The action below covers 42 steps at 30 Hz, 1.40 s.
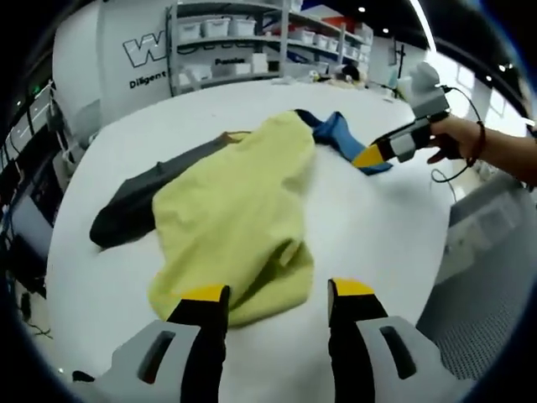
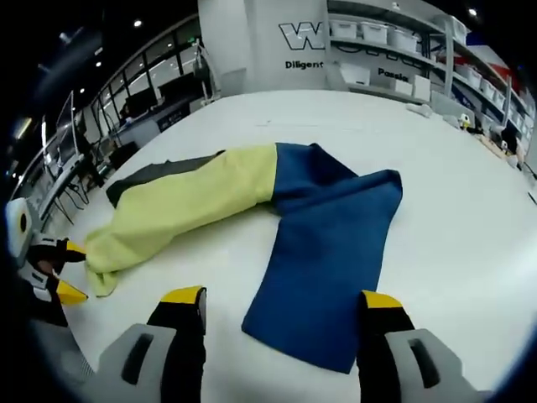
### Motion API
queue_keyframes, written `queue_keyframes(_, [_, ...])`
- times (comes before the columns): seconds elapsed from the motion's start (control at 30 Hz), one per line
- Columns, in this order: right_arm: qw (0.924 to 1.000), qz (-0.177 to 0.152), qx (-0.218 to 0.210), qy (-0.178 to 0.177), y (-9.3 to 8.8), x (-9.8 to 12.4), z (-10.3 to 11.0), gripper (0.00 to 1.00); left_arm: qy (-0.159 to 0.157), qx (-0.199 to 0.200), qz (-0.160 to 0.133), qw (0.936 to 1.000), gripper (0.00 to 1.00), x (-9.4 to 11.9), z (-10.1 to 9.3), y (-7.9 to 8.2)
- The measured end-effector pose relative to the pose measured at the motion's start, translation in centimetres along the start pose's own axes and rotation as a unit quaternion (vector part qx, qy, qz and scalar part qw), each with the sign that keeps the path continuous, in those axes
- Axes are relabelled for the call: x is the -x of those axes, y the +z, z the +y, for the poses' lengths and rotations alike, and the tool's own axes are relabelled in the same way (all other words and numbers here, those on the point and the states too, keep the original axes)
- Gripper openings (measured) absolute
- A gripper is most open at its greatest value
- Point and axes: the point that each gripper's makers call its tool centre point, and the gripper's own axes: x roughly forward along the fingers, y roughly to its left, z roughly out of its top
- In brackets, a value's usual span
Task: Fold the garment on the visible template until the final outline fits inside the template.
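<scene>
Left tool (image 1: 278, 295) low at 6 o'clock in the left gripper view, jaws wide, holding nothing, tips just short of the garment (image 1: 243, 218) hem. Garment lies flat on the white tabletop (image 1: 377, 227), yellow end near, long axis running up to the blue end at 1 o'clock. Right tool (image 2: 283, 299) in the right gripper view: jaws wide, empty, straddling the blue end's near edge. Person's hand (image 1: 457, 138) grips that tool at 2 o'clock in the left gripper view
</scene>
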Motion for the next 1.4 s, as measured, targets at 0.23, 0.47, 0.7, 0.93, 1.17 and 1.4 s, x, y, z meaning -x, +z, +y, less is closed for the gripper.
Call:
queue_keyframes(0.23, [0.9999,0.005,0.005,-0.008,-0.9,0.2,-0.3,0.61,-0.015,-0.033,-0.041,0.9985,0.32,0.8,-1.3,2.1])
queue_keyframes(0.47, [0.9994,0.011,0.023,-0.025,-1.2,0.2,-0.6,0.54,-0.016,-0.045,-0.012,0.9988,0.32,0.2,-1.7,0.9])
queue_keyframes(0.7, [0.9982,0.021,0.043,-0.038,-1.4,0.3,-0.8,0.48,-0.022,-0.038,0.010,0.9990,0.29,0.0,-1.8,0.0])
queue_keyframes(0.93, [0.9979,0.027,0.039,-0.043,-1.4,1.2,-1.6,0.34,-0.007,-0.058,0.031,0.9978,0.27,-0.9,-0.9,-0.7])
queue_keyframes(1.17, [0.9966,0.036,0.046,-0.057,-1.9,1.7,-3.5,0.09,-0.003,-0.074,0.033,0.9967,0.20,-1.1,-0.6,-0.9])
queue_keyframes(1.4, [0.9949,0.055,0.060,-0.061,-2.5,2.2,-5.2,0.00,-0.007,-0.069,0.046,0.9966,0.05,-1.0,-0.5,-1.0])
